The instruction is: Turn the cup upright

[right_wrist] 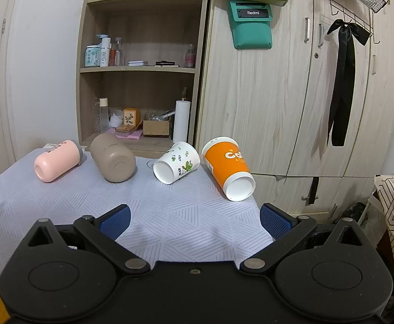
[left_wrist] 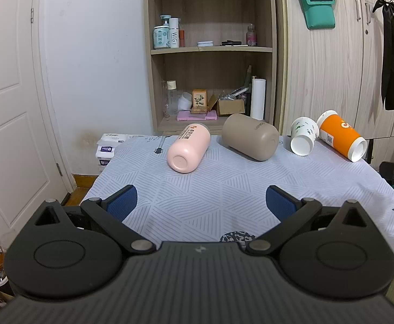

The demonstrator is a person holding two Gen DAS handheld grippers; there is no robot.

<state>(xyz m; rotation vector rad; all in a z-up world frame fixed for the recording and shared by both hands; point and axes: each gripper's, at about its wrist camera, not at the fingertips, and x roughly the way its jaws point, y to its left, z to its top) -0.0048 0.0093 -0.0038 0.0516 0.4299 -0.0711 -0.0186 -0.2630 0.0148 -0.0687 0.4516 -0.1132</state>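
Several cups lie on their sides in a row at the far side of the table, bases toward me: a pink cup (left_wrist: 188, 148) (right_wrist: 58, 160), a taupe cup (left_wrist: 250, 140) (right_wrist: 113, 158), a white leaf-print paper cup (left_wrist: 304, 139) (right_wrist: 176, 166) and an orange paper cup (left_wrist: 341, 138) (right_wrist: 228, 168). My left gripper (left_wrist: 201, 202) is open and empty, well short of the pink and taupe cups. My right gripper (right_wrist: 195, 220) is open and empty, short of the white and orange cups.
A patterned grey-white cloth (left_wrist: 223, 189) (right_wrist: 170, 216) covers the table. A wooden shelf with bottles and boxes (left_wrist: 210, 54) and wardrobe doors (right_wrist: 291, 94) stand behind it. Tissue packs (left_wrist: 108, 145) lie off the far left corner. The orange cup lies near the table's right edge.
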